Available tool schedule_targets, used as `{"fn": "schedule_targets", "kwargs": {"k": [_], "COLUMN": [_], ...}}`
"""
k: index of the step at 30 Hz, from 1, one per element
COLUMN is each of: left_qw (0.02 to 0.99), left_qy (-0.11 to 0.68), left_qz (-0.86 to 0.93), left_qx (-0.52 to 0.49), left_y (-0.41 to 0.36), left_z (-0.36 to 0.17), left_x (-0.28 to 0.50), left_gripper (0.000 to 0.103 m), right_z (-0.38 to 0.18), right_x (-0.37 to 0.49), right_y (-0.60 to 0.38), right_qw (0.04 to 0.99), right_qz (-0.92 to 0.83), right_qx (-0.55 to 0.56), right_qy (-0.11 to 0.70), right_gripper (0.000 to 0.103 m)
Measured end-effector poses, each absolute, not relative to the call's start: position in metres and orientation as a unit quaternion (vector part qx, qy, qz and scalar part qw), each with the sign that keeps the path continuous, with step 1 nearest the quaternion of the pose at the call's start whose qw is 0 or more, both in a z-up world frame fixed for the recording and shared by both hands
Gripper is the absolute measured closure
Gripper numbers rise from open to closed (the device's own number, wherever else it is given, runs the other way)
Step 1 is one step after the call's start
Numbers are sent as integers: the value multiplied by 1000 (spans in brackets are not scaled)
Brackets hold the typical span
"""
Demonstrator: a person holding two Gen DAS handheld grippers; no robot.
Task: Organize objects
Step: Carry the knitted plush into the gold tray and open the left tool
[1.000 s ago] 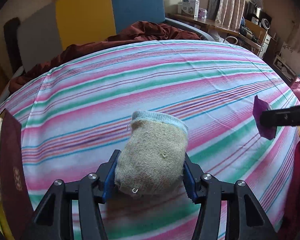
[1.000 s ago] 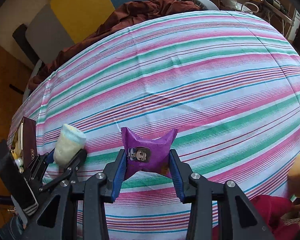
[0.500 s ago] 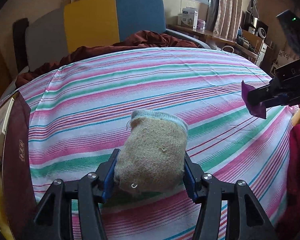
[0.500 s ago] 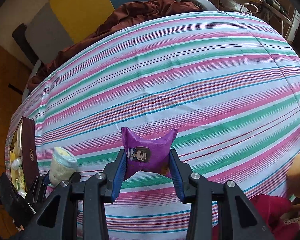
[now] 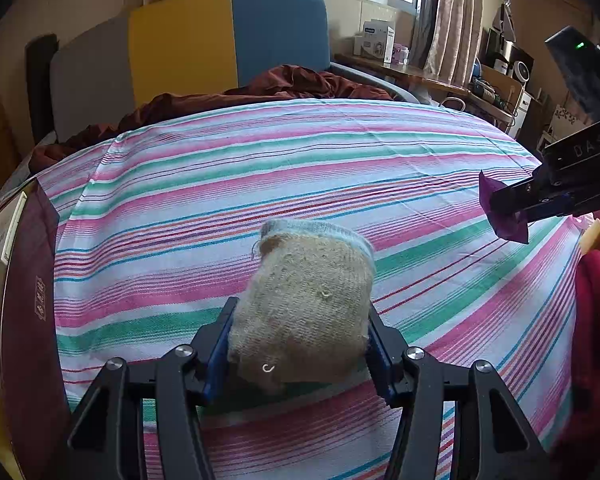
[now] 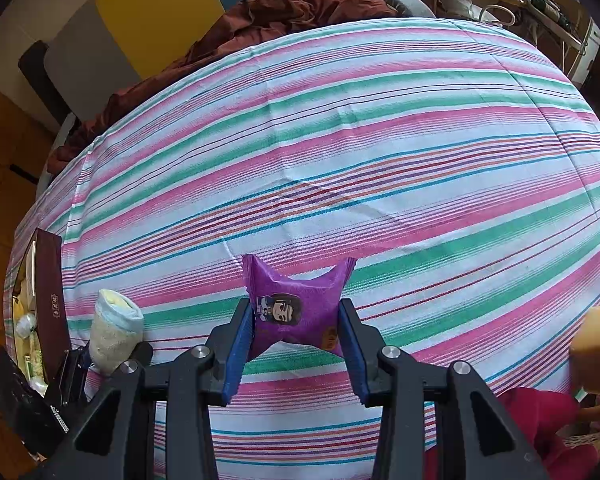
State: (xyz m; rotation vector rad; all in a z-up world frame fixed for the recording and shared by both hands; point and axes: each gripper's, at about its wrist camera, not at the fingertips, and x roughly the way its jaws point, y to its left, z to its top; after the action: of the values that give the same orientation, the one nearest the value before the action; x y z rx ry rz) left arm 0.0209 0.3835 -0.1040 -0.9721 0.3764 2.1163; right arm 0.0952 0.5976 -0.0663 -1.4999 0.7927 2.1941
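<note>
Grippers both loaded above striped bedsheet, items carried.
Left gripper was clamped on rolled beige knit sock with pale blue cuff; right gripper pinched crinkly purple snack packet. Dark maroon box sat at far left; judged best to keep grip firm, lower sock inside before opening.

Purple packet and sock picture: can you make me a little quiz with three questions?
1. True or false: the right gripper is shut on the purple packet.
2. What does the left gripper hold? A) sock B) spoon C) cup
3. Fill in: the maroon box sits at the ____ edge of the striped bedsheet.

Key: 1 true; 2 A, the sock; 3 left.
</note>
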Motion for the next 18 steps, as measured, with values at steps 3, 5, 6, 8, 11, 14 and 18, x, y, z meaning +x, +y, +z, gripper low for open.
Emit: {"fn": "schedule_targets", "kwargs": {"k": [3, 5, 6, 8, 11, 14, 18], "left_qw": [380, 375, 373, 376, 374, 377, 381], "left_qy": [148, 161, 162, 149, 145, 130, 118], "left_qz": [828, 828, 827, 824, 829, 832, 839], "left_qx": [-384, -385, -388, -396, -389, -387, -369], "left_y": [384, 385, 383, 378, 369, 355, 337], "left_z": [-102, -99, -98, -92, -79, -63, -41], "left_x": [21, 22, 23, 23, 27, 30, 36], "left_gripper": [46, 46, 46, 47, 46, 46, 46], "right_z": [-68, -68, -68, -67, -68, -68, -68], "right_x": [93, 93, 93, 94, 94, 95, 95], "right_y": [599, 599, 599, 599, 600, 601, 600], "right_qw": [183, 183, 183, 183, 184, 185, 187], "right_qz": [776, 775, 775, 775, 775, 775, 774], "right_qx": [-534, -535, -536, -535, -534, -535, -537], "right_qy": [281, 281, 281, 282, 282, 281, 280], "right_gripper": [61, 61, 61, 61, 61, 61, 61]}}
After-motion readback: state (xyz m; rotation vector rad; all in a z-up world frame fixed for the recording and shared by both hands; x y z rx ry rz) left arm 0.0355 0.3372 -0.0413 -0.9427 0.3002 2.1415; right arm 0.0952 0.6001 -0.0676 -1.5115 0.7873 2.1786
